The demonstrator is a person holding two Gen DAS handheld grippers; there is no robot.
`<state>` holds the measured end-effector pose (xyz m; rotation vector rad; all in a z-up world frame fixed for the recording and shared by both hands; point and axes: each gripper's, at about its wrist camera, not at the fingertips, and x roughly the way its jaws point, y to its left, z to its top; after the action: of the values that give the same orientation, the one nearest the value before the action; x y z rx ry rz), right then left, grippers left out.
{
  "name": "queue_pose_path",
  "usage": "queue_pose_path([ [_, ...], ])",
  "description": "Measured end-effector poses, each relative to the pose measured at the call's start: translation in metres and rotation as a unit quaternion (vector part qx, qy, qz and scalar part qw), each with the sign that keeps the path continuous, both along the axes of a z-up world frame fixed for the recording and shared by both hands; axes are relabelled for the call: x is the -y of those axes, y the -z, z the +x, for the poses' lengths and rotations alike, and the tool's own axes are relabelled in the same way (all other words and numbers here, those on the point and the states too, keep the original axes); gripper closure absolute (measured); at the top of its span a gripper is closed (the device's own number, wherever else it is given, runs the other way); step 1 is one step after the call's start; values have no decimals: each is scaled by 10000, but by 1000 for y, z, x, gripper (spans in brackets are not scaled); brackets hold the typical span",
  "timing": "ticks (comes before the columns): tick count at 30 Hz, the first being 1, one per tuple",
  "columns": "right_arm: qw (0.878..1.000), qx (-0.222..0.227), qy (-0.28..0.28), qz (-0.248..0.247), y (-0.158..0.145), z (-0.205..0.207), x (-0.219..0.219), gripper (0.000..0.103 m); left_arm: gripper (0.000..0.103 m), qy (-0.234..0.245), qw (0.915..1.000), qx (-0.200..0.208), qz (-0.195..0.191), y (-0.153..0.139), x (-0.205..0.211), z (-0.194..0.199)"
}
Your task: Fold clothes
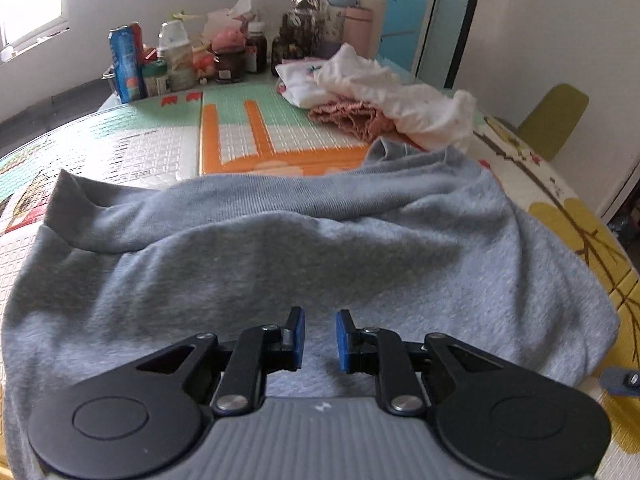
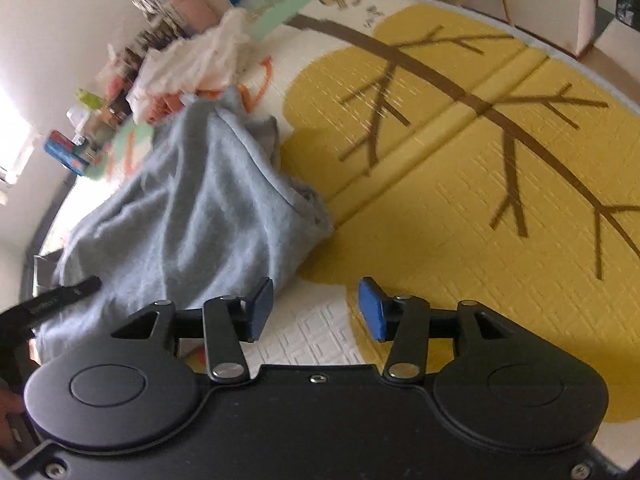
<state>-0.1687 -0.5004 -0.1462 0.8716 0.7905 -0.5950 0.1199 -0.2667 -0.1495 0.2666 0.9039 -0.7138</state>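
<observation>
left gripper (image 1: 320, 338) hangs right over the grey top (image 1: 280, 248), jaws a little apart, gripping nothing. right gripper (image 2: 316, 310), released and empty, sits over bare mat (image 2: 480, 200); the top lies to its left, long axis crosswise.

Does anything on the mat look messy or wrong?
Yes. The grey sweater lies rumpled and bunched, not flat, and behind it white clothes and a pink garment sit in a heap, unfolded.
</observation>
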Motion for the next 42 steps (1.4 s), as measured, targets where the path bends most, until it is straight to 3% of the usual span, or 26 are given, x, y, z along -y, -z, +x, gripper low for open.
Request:
queue_pose_path([
  [4, 9997, 224, 0, -62, 3, 9, 1, 48, 84, 14, 9998, -97, 156, 8, 3, 3],
  [16, 9924, 1082, 489, 327, 20, 36, 7, 38, 84, 37, 9991, -256, 322, 12, 7, 11],
  [19, 9884, 1250, 735, 443, 25, 39, 8, 31, 84, 52, 9990, -268, 362, 13, 9, 12],
  [27, 9804, 1468, 1187, 558, 32, 51, 12, 35, 84, 33, 9988, -327, 360, 13, 8, 13],
  [28, 9795, 1472, 1251, 580, 33, 52, 13, 39, 84, 35, 9988, -328, 366, 12, 8, 13],
  [30, 9779, 1434, 1396, 606, 36, 55, 15, 58, 84, 14, 9988, -341, 362, 13, 9, 13],
  [31, 9766, 1432, 1468, 643, 38, 55, 17, 73, 84, 2, 9988, -353, 351, 13, 8, 14],
  [32, 9752, 1435, 1539, 683, 40, 54, 18, 80, 84, -9, 9988, -366, 338, 13, 8, 14],
  [34, 9721, 1530, 1602, 768, 42, 53, 21, 86, 84, -28, 9987, -415, 293, 13, 7, 16],
  [36, 9764, 1524, 1424, 562, 34, 58, 18, 90, 84, -38, 9987, -434, 255, 13, 6, 16],
  [42, 9760, 2106, 551, -18, -11, 78, 0, 94, 84, -51, 9989, -423, 211, 14, 4, 16],
])
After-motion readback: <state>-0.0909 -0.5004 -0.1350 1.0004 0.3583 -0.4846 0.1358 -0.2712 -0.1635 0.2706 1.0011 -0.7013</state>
